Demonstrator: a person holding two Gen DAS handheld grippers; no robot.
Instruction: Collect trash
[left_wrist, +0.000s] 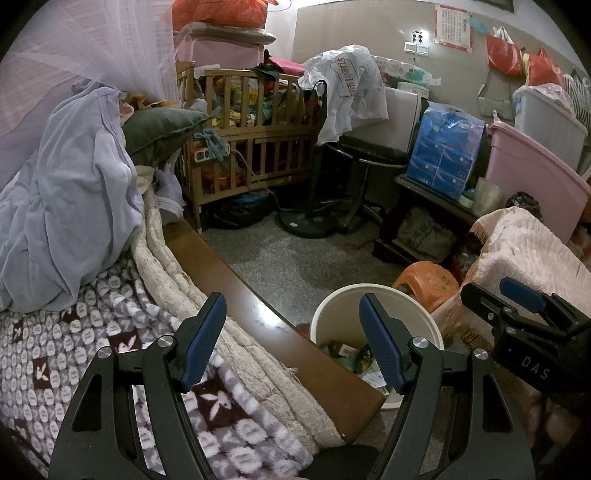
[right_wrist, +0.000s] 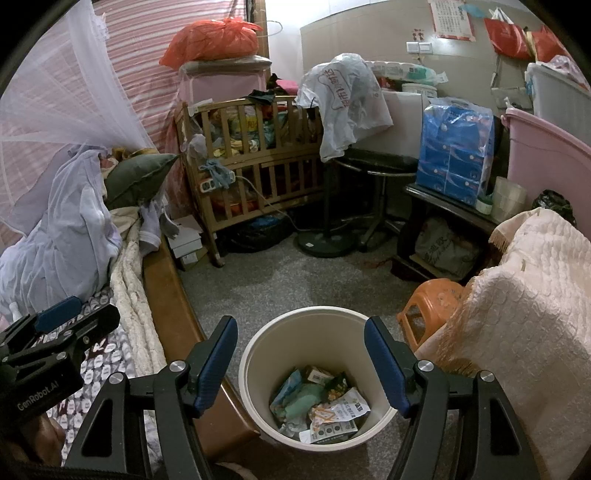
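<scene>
A cream round bin (right_wrist: 255, 354) stands on the grey floor beside the bed's wooden rail; inside lie several wrappers and packets (right_wrist: 321, 402). My right gripper (right_wrist: 300, 332) hangs open above and just before the bin, nothing between its blue pads. In the left wrist view the same bin (left_wrist: 332, 306) shows at lower right, partly hidden by the bed rail. My left gripper (left_wrist: 291, 310) is open and empty over the bed's edge. The right gripper's body (left_wrist: 524, 317) shows at that view's right edge; the left gripper's body (right_wrist: 55, 332) shows at the right wrist view's left edge.
A bed with a patterned blanket (left_wrist: 74, 350) and wooden rail (left_wrist: 258, 317) fills the left. An orange stool (right_wrist: 432, 302) and a cloth-draped seat (right_wrist: 524, 295) stand right of the bin. A wooden crib (right_wrist: 258, 162), a fan base (right_wrist: 325, 240) and a low table (right_wrist: 450, 214) line the back.
</scene>
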